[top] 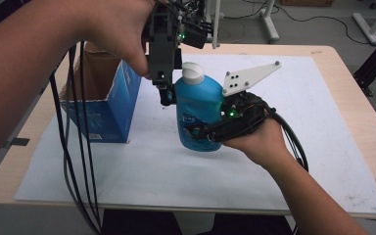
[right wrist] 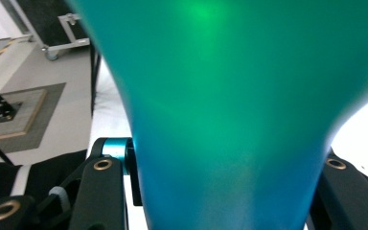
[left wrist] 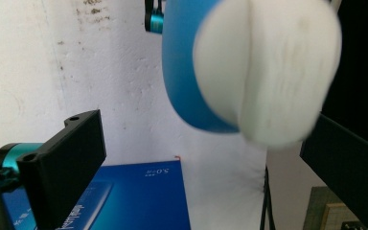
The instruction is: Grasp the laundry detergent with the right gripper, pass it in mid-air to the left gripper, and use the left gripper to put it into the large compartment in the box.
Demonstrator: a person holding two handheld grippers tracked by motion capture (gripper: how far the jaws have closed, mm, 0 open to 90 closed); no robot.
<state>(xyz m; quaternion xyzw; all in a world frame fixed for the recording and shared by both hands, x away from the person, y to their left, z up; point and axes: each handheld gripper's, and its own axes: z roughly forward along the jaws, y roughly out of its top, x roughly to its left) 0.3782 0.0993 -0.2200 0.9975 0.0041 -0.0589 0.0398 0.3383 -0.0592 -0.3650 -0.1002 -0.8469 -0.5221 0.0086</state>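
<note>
A blue bottle (top: pixel 198 105) with a white cap (top: pixel 193 73) is held upright just above the white mat. My right gripper (top: pixel 203 132) is shut on its lower body from the right, and the right gripper view shows the bottle (right wrist: pixel 220 96) wedged between both jaws. My left gripper (top: pixel 169 93) points down from above at the bottle's left shoulder. It is open. In the left gripper view the blurred cap (left wrist: pixel 268 72) and the blue shoulder (left wrist: pixel 182 72) lie between the widely spread jaws, touching neither.
An open blue cardboard box (top: pixel 105 105) stands on the left of the white mat (top: pixel 284 147), close to the bottle; its blue side (left wrist: pixel 139 196) shows below the left jaws. Black cables (top: pixel 76 147) hang from the left hand across the table's front left.
</note>
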